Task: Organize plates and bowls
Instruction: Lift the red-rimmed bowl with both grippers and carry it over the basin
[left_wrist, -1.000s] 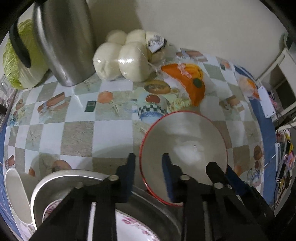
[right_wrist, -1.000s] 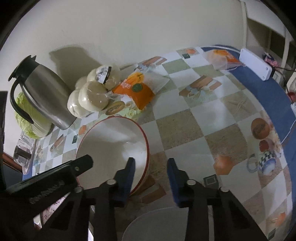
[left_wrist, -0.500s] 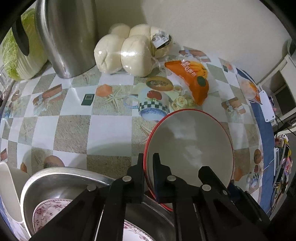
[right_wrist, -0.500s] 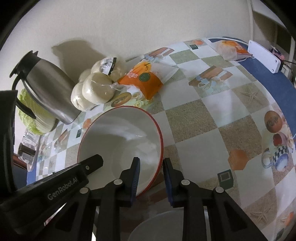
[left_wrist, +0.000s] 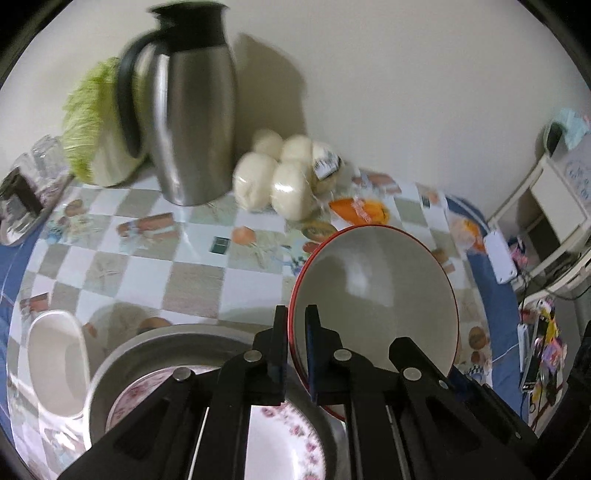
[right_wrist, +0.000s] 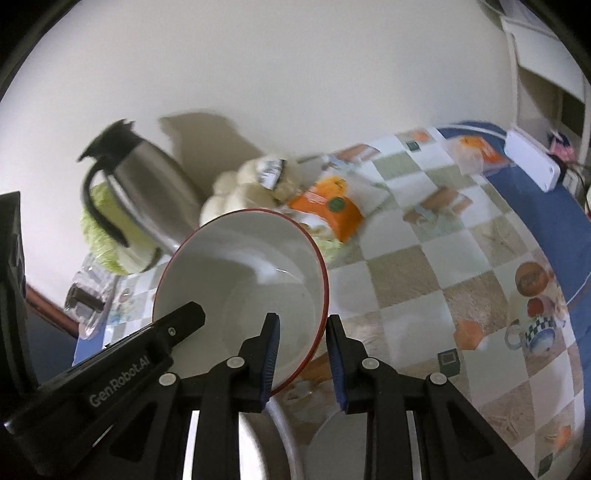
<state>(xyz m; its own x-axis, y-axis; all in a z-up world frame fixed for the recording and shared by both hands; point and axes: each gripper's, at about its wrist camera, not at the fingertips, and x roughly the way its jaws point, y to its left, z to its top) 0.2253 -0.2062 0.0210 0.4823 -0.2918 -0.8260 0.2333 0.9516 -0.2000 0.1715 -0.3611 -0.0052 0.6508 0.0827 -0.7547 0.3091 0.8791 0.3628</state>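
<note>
Your left hand-held gripper (left_wrist: 296, 345) is clamped on the red-rimmed bowl (left_wrist: 376, 295)'s near rim, bowl tilted above the checkered surface (left_wrist: 155, 273). The right hand-held gripper (right_wrist: 301, 360) straddles the opposite rim, but I can't tell if it's pinching. Keep both level so the bowl doesn't twist, then ease it toward the metal basin (left_wrist: 147, 343) holding the floral plate (left_wrist: 288, 439).

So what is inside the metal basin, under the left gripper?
A plate with a pink flower rim lies in the basin. The left gripper covers much of it, so anything else under there is hidden.
</note>
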